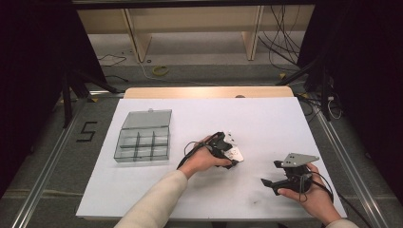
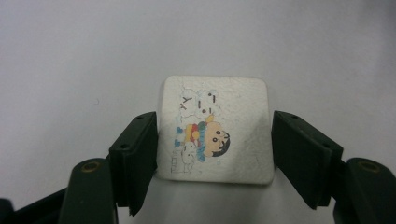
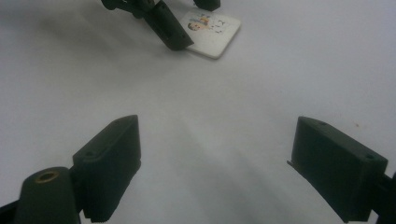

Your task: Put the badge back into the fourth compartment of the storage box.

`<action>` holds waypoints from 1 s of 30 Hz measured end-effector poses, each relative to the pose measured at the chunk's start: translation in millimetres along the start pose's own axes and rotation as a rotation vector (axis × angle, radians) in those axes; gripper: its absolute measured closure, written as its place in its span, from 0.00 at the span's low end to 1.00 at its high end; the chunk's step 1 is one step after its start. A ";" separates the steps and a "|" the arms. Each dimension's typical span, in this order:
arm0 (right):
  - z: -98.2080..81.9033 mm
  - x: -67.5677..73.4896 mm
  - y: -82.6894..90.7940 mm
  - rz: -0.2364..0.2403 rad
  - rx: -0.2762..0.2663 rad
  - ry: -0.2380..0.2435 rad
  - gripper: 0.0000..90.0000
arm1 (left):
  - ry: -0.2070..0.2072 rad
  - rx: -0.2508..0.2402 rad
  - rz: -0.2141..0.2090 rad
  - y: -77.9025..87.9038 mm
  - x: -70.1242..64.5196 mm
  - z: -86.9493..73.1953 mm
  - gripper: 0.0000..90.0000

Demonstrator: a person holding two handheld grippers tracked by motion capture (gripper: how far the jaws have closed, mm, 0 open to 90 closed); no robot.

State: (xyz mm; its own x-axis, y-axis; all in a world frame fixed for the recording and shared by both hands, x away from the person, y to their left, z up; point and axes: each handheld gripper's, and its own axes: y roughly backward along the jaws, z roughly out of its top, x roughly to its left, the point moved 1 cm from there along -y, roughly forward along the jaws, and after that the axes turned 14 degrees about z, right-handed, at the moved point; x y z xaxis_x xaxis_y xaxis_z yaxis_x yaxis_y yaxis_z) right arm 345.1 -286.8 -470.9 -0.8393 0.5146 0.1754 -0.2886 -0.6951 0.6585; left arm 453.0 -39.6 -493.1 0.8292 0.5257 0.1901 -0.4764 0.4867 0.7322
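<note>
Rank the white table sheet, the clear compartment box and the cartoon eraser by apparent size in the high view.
1. White table sheet, by far the largest.
2. Clear compartment box, lid open.
3. Cartoon eraser, smallest, partly hidden by the left tongs.

The high view looks forward and down from above the person's side onto the whole white table [image 1: 266, 118]. The left gripper view rides close above the surface, looking along its jaws at a small cartoon-printed tile [image 2: 215, 130]. The right gripper view sits low too, and shares that tile [image 3: 212, 28] farther off, with the left gripper [image 3: 180, 23].
</note>
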 end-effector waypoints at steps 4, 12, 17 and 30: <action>-0.1 -0.4 0.1 -0.001 -0.001 0.001 0.18 | 0.022 0.011 0.011 0.8 -1.0 0.2 0.36; 0.1 -0.5 0.5 -0.003 -0.006 -0.004 0.18 | 0.071 -0.009 0.022 4.2 -4.0 1.5 0.36; 0.0 -0.8 0.1 -0.005 -0.005 -0.005 0.18 | 0.070 -0.024 0.044 11.6 -5.9 3.4 0.36; 0.1 -1.0 -1.0 -0.004 -0.001 -0.009 0.18 | 0.101 -0.038 0.093 32.8 1.4 -6.5 0.36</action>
State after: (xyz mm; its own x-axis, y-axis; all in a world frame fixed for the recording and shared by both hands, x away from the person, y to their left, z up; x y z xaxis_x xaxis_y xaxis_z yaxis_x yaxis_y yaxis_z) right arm 346.3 -286.6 -471.7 -0.8341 0.5218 0.1791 -0.2924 -0.6934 0.6585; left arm 436.7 -18.4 -473.0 0.7485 0.6361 0.1876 -0.5619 0.4580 0.6889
